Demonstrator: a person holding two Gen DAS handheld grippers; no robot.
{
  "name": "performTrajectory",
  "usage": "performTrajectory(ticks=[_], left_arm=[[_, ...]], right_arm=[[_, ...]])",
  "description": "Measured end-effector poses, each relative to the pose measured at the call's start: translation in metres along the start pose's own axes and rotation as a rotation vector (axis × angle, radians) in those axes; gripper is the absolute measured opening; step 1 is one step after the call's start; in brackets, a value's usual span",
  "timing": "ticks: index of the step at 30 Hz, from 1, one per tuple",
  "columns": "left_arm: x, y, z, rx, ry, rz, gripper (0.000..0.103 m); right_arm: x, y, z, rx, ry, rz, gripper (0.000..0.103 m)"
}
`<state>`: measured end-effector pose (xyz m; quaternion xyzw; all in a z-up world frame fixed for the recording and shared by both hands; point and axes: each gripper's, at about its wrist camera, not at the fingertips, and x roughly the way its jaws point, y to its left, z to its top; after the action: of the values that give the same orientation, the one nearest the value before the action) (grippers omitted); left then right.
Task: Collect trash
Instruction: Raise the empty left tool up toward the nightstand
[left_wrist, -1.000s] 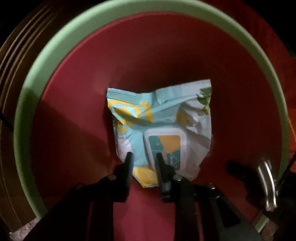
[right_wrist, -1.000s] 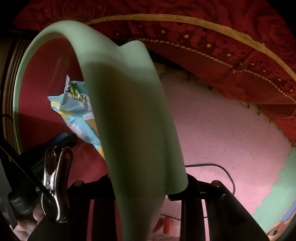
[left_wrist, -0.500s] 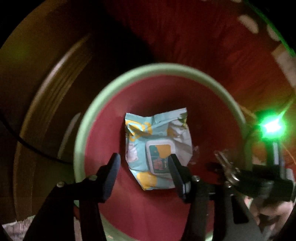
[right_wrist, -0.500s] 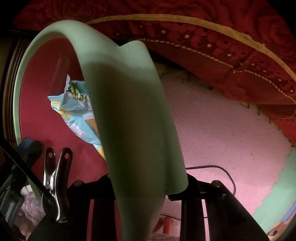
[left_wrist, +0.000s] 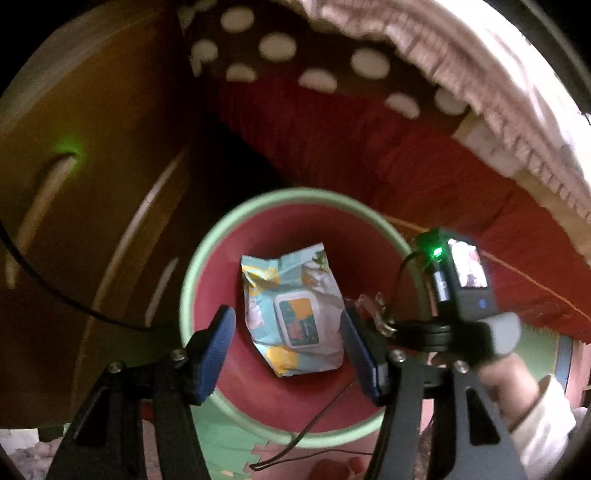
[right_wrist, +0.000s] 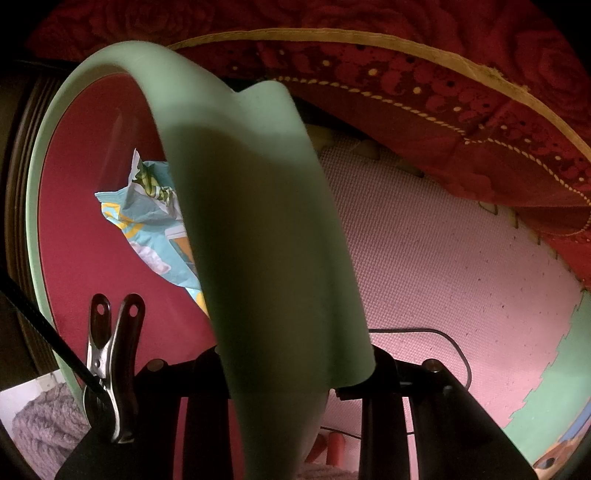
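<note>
A crumpled teal, yellow and white wipes packet (left_wrist: 293, 310) lies at the bottom of a bin with a green rim (left_wrist: 207, 251) and red inside. My left gripper (left_wrist: 288, 350) is open and empty, held well above the bin's mouth. My right gripper (right_wrist: 295, 369) is shut on the bin's green rim (right_wrist: 258, 221) and holds its edge. The packet also shows in the right wrist view (right_wrist: 147, 225), inside the bin.
A brown wooden cabinet (left_wrist: 92, 184) stands left of the bin. A red embroidered cloth (right_wrist: 443, 92) hangs behind it. The floor is pink and green foam mat (right_wrist: 443, 277) with a thin black cable (right_wrist: 458, 350). The right gripper's camera unit (left_wrist: 458, 280) sits by the rim.
My left gripper let go of the packet, opened wide and drew back up out of the bin. The packet stayed at the bottom. My right gripper kept hold of the rim.
</note>
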<state>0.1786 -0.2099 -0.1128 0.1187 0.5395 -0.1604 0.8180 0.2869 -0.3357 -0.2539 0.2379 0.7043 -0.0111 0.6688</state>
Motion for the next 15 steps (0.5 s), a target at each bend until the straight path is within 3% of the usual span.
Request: performTrajectory(ticks=[15], left_arm=[[-0.109,0.016,0.003,-0.034,-0.159,0.022,0.064]], right_arm=[[-0.002,-0.005,-0.001,0.017,-0.004,-0.008,0.029]])
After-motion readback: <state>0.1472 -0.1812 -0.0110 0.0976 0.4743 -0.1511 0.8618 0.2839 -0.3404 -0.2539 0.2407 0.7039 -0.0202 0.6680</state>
